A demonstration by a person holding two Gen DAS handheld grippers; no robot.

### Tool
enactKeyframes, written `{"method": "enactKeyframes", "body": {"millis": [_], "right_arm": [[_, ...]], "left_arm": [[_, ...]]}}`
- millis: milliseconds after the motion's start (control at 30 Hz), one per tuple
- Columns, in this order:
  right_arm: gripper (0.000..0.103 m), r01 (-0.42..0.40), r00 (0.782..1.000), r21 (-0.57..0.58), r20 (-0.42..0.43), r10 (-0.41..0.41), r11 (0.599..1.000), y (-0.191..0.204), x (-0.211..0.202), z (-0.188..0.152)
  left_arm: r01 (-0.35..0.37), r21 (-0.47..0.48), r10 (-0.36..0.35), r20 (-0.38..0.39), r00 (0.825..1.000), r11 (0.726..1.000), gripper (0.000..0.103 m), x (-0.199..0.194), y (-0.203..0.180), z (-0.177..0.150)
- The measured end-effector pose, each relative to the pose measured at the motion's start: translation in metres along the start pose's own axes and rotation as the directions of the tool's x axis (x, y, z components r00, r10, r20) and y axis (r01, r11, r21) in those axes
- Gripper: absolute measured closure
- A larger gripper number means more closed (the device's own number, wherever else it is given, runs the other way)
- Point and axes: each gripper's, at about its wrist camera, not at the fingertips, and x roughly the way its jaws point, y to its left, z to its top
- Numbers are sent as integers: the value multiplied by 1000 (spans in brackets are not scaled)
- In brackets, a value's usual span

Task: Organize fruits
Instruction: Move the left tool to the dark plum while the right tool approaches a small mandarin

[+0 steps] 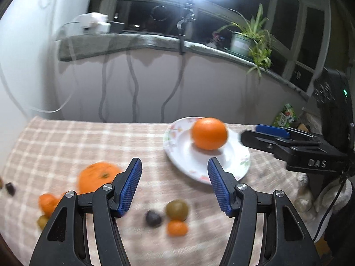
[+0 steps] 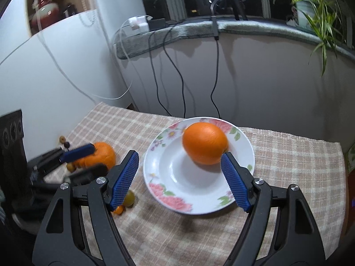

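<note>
- Left gripper (image 1: 175, 184): jaws spread, empty; the loose fruit lies just ahead and below — big orange (image 1: 97, 177) to its left, green fruit (image 1: 177, 209) between the fingers' line.
- Right gripper (image 2: 179, 179): jaws spread, empty; faces the plate (image 2: 175, 201).
- Plate holds one orange (image 2: 205, 143), probably resting on the far slope.

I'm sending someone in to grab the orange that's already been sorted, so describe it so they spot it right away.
Find the white floral plate on the checked tablecloth. The big orange sits in it, the only fruit on the plate; another large orange and the small fruits lie loose on the cloth.
</note>
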Motion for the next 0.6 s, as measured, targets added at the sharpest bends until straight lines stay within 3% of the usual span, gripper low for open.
{"method": "enactKeyframes", "body": {"millis": [133,333,433,600], "right_arm": [[24,7,1000,-45,9,-7,999,18,-5,-14],[24,-49,999,-51,-3,49,997,36,-4,-34],[24,-73,997,-55,-29,72,996,45,-1,-45],[37,-118,991,-80,-75,112,990,64,6,-60]], "left_arm": [[-45,-19,45,4,999,999,42,-18,22,-12],[-99,-43,98,-26,995,994,42,-36,47,-39],[-108,-56,105,-56,993,993,50,-39,55,-52],[-120,-79,113,-88,990,990,60,-42,64,-68]]}}
